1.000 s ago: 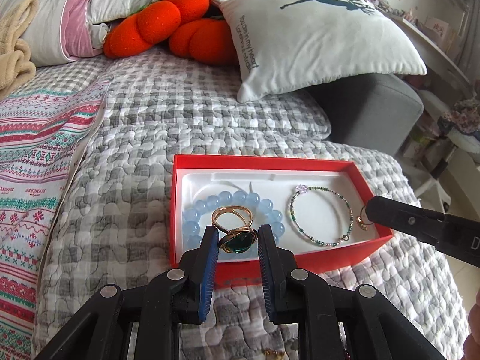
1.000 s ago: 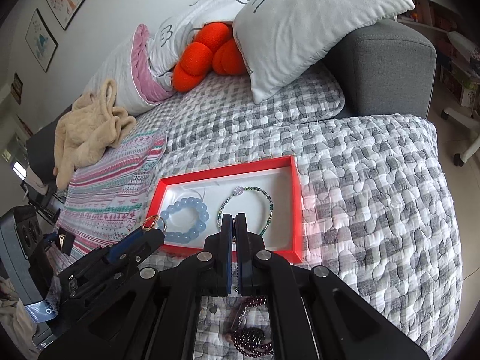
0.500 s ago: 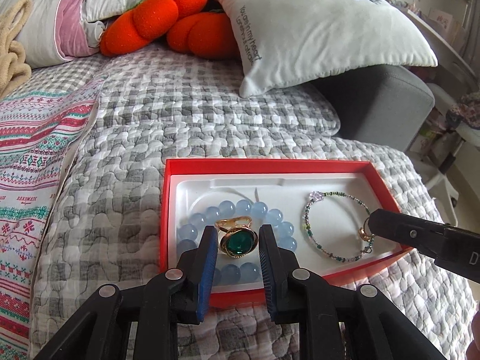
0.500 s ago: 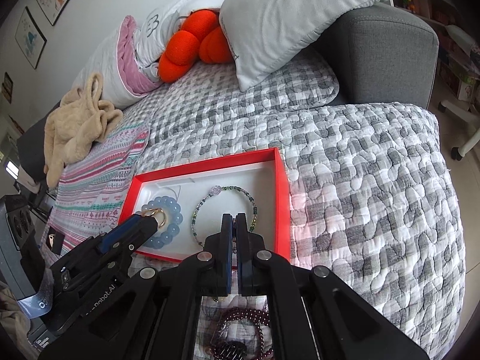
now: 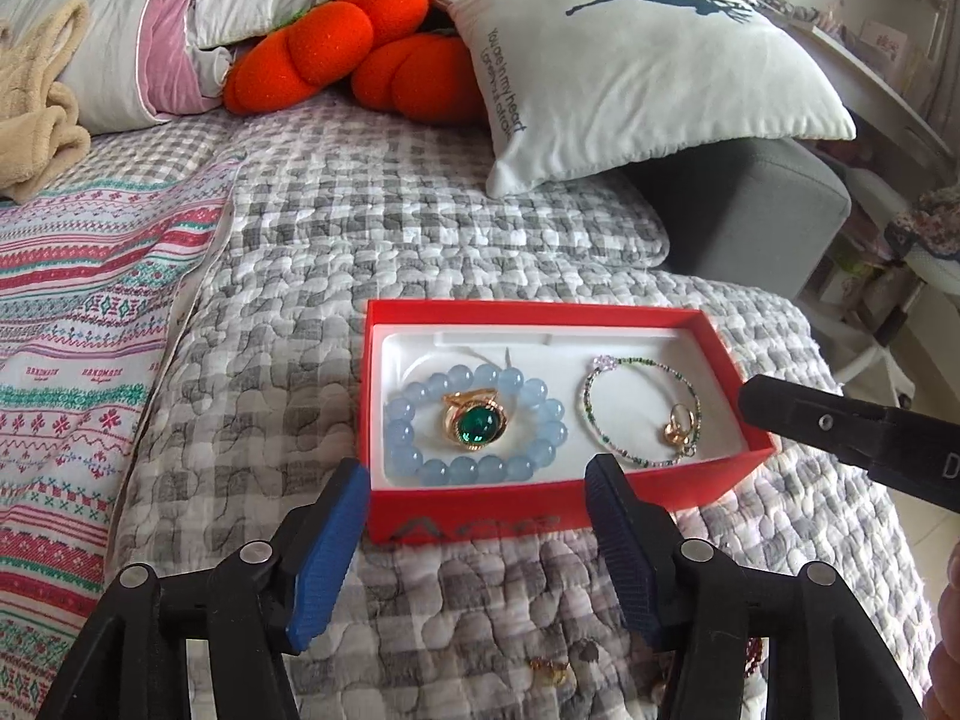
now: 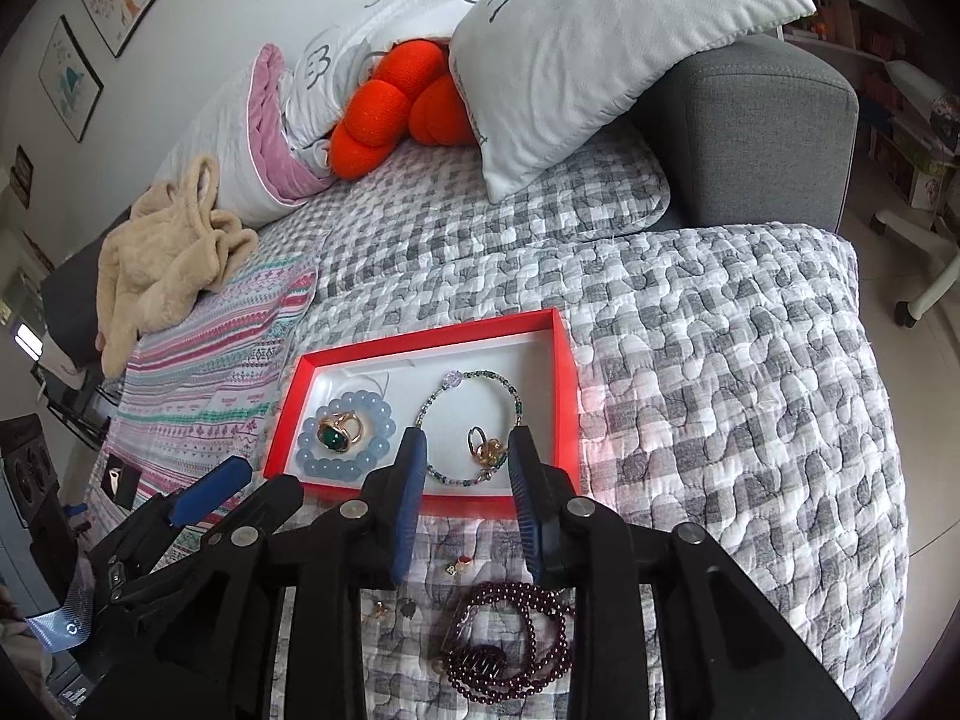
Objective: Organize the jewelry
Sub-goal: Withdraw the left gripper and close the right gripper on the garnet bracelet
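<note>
A red box (image 5: 540, 519) (image 6: 420, 339) with a white liner sits on the grey checked quilt. Inside, a gold ring with a green stone (image 5: 474, 423) (image 6: 338, 435) lies within a pale blue bead bracelet (image 5: 414, 411) (image 6: 384, 414). A small gold ring (image 5: 678, 429) (image 6: 483, 450) lies within a thin green bead bracelet (image 5: 636, 363) (image 6: 480, 373). My left gripper (image 5: 477, 483) is open and empty at the box's near edge. My right gripper (image 6: 465, 450) is open and empty just over the small ring. A dark red bead necklace (image 6: 510, 654) lies on the quilt before the box.
Small loose gold pieces (image 6: 459, 567) (image 5: 549, 669) lie on the quilt near the necklace. A white deer pillow (image 5: 636, 72), an orange plush (image 5: 360, 54) and a beige garment (image 6: 162, 264) lie further back. The grey sofa arm (image 6: 774, 138) is at the right.
Both grippers have opened. The left one has let the green-stone ring go inside the blue bracelet, and the right one has let the small gold ring go inside the green bracelet.
</note>
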`<state>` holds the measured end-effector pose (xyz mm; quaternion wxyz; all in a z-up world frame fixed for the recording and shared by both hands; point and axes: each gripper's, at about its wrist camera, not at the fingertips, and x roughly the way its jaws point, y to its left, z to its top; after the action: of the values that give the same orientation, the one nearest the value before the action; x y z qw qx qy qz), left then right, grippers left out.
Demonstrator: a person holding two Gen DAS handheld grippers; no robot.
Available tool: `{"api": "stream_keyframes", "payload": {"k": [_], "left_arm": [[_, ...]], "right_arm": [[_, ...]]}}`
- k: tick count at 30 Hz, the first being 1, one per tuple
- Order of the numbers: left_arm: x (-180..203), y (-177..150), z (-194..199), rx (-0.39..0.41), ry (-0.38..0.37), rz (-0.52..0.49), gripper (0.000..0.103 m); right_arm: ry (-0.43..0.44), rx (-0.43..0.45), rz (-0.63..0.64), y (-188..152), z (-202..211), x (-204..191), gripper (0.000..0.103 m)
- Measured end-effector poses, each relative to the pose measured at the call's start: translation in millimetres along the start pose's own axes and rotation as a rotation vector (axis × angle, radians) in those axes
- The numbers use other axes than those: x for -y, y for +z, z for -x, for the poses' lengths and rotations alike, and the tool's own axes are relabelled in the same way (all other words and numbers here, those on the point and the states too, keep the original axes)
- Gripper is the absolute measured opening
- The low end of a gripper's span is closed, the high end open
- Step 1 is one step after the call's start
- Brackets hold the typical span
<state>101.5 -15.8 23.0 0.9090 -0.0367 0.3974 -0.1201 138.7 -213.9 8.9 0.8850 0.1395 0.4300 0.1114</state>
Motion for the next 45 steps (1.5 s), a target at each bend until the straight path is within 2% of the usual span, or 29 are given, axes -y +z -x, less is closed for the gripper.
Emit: {"api": "stream_keyframes", "payload": {"k": [3,6,7,13,17,20,31,39,42,45], "left_arm": [[-4,-9,3,-0.042,0.023,0.019,0.074],[-9,-20,6,-0.08,0.058,0.054,0.084],[-11,-24,6,-0.098,0.064,0.066,0.085],[-16,-45,7,-0.18,0.079,0.102,0.085],[-16,-56,10,-0.2,0.091,0.087,0.086],[-15,-62,12,-0.21,0.093,0.067,0.086],[-27,-74,16,-0.217,0.073,0.022,0.086],[-27,-74,13,-0.22,0.023,-0.01,0.085],[-26,-72,11,-0.224,0.015,-0.008,0.085],[-24,-71,9,-0.23,-0.005,-0.005,0.085]], "right_arm": [[-0.031,-0.011,0.018,-8,8,-1,0.036],[-0.061,-0.03,0.022,-19,14,-1,0.062],[-0.073,-0.041,0.026,-23,15,-1,0.064],[-0.137,-0.118,0.033,-42,16,2,0.064],[-0.179,-0.206,-0.013,-59,14,12,0.064],[-0.194,-0.239,-0.027,-68,14,15,0.064],[-0.243,-0.251,-0.05,-71,5,27,0.064],[-0.246,-0.245,-0.084,-63,-9,38,0.063],[-0.227,-0.253,-0.075,-63,-17,35,0.053],[-0.262,-0.235,-0.023,-66,-25,24,0.051]]}}
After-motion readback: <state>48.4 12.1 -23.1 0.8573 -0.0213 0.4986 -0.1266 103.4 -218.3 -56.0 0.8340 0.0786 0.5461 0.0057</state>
